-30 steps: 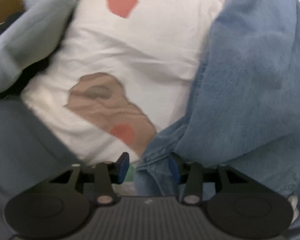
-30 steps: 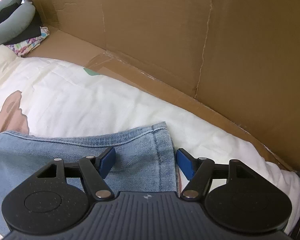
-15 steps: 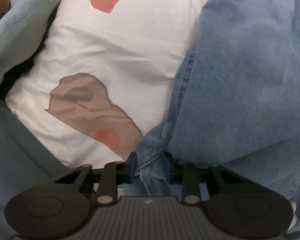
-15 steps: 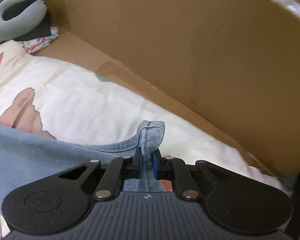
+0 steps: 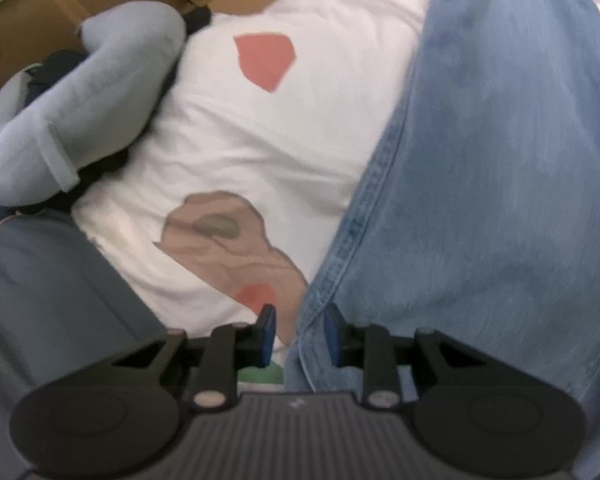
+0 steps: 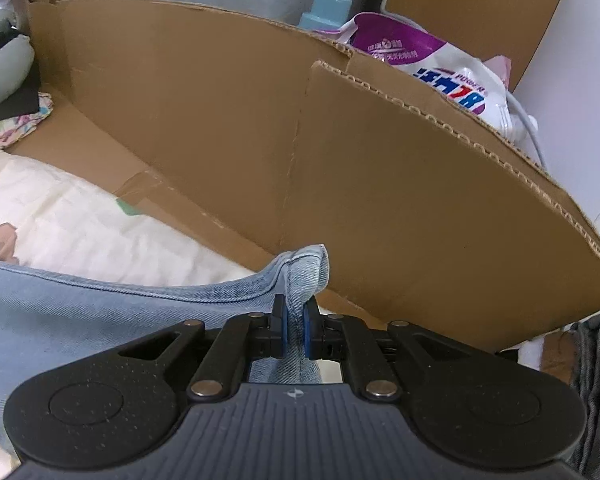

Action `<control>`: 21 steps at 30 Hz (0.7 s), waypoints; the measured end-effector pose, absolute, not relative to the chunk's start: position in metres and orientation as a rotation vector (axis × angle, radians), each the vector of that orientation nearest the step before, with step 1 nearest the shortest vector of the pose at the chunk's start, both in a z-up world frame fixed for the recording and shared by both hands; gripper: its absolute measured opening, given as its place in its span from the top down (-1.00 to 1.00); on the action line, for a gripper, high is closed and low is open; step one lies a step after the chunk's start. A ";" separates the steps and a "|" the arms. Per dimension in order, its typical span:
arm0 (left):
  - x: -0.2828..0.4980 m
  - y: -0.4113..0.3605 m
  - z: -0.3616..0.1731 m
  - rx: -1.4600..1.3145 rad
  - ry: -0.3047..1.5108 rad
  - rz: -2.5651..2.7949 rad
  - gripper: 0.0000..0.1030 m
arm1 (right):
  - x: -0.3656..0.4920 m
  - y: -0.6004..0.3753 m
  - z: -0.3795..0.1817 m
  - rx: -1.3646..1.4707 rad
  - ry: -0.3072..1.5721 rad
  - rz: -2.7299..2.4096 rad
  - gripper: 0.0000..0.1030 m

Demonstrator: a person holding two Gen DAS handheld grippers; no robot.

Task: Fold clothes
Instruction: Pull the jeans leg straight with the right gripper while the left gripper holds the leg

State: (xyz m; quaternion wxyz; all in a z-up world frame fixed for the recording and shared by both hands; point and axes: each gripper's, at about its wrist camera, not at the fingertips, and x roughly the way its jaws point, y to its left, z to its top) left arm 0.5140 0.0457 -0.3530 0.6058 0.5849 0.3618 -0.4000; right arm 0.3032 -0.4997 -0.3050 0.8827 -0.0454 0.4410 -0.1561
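Behind the jeans rose a cardboard wall, detergent bag beyond. Right gripper pinched their hem; left gripper clasped a bunched edge.

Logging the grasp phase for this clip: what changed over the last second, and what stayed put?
Both grippers closed on the jeans: the right gripper pinched the hemmed corner, the left gripper took the seamed edge. Both then lifted, raising the denim off the patterned white bedding; the right view now clears the cardboard wall. Bedding, cardboard and grey neck pillow stayed put.
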 end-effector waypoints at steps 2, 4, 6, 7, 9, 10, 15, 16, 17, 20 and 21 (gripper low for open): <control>0.513 0.041 -0.347 1.318 0.836 -0.941 0.44 | 0.305 -0.498 -0.302 -0.103 0.897 -0.337 0.90; 0.511 0.034 -0.346 1.313 0.822 -0.965 0.44 | 0.308 -0.498 -0.299 -0.104 0.879 -0.345 0.90; 0.515 0.026 -0.357 1.320 0.823 -0.987 0.44 | 0.311 -0.500 -0.301 -0.100 0.880 -0.347 0.90; 0.515 0.022 -0.362 1.319 0.832 -1.001 0.44 | 0.312 -0.500 -0.302 -0.099 0.882 -0.347 0.90; 0.514 0.015 -0.370 1.319 0.855 -1.024 0.44 | 0.313 -0.501 -0.305 -0.099 0.888 -0.346 0.90; 0.515 0.011 -0.375 1.322 0.868 -1.037 0.46 | 0.313 -0.502 -0.306 -0.099 0.890 -0.345 0.90; 0.523 0.002 -0.387 1.303 0.940 -1.061 0.36 | 0.312 -0.503 -0.310 -0.096 0.899 -0.336 0.90; 0.524 0.000 -0.391 1.310 0.949 -1.064 0.33 | 0.312 -0.502 -0.310 -0.097 0.902 -0.335 0.90; 0.525 -0.001 -0.395 1.319 0.958 -1.066 0.30 | 0.311 -0.502 -0.311 -0.098 0.904 -0.333 0.90; 0.527 -0.006 -0.408 1.340 0.987 -1.072 0.22 | 0.310 -0.503 -0.315 -0.092 0.914 -0.331 0.90; 0.527 -0.007 -0.413 1.346 0.997 -1.074 0.22 | 0.309 -0.503 -0.316 -0.093 0.918 -0.331 0.90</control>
